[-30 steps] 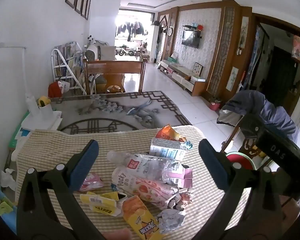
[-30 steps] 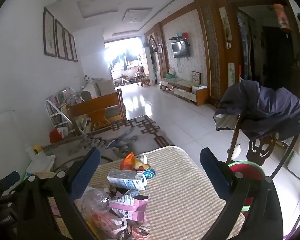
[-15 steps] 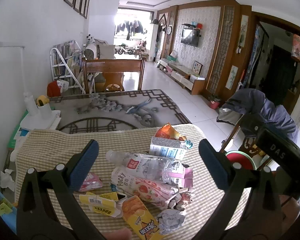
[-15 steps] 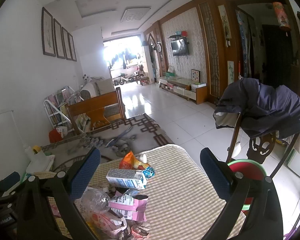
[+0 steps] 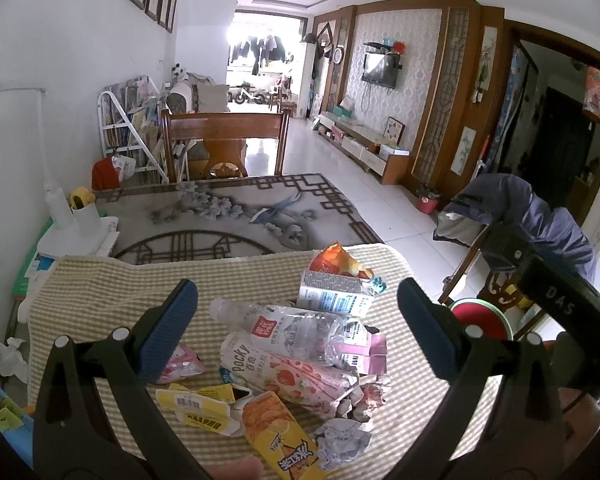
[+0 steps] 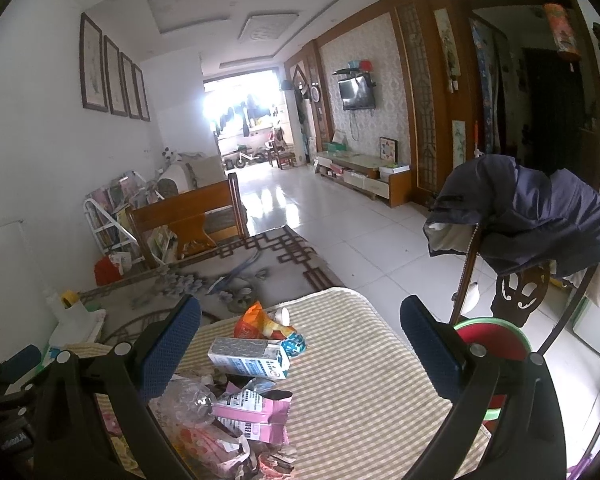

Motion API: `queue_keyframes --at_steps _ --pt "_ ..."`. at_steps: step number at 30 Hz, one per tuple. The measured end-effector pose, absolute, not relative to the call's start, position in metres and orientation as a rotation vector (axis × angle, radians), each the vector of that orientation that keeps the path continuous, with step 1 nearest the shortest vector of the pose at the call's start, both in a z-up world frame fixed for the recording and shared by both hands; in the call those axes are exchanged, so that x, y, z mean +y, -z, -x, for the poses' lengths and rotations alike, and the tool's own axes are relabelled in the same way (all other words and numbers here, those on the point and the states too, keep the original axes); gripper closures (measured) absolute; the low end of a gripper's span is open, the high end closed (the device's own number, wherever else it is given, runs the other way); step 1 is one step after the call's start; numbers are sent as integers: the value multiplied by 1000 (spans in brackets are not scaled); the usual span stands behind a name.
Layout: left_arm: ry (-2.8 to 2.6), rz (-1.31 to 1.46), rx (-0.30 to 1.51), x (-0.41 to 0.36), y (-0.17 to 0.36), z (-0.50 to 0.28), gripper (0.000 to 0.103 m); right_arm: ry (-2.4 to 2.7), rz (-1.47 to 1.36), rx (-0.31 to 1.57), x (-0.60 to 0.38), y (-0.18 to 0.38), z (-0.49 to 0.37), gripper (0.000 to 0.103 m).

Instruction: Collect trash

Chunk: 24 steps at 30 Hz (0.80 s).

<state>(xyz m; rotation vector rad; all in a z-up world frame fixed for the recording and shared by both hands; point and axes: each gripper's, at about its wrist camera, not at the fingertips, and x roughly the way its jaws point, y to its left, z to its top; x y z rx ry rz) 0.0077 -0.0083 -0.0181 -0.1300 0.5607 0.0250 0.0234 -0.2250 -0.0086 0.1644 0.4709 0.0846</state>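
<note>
On the worktop (image 5: 100, 280) with its striped cloth, a pile of trash is sitting and nothing is picked up yet. Both the left gripper (image 5: 296, 322) and the right gripper (image 6: 300, 344) are hanging above it, spread wide and holding nothing. A red and green bin (image 6: 496, 340) is waiting just past the worktop's edge. I think it is best to come down straight on one piece and pinch it at its middle, perhaps the crushed clear bottle (image 5: 288, 330) on top. Below it, the pink snack bag (image 5: 284, 372) is showing the word "Pocky". The milk carton (image 5: 334, 294) is lying flat behind.
</note>
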Motion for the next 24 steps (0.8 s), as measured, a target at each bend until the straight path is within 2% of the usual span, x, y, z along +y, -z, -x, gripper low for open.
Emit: queue_keyframes --at_steps 24 --pt "-21 136 575 -3 26 -14 5 -86 -162 475 -224 7 -25 7"
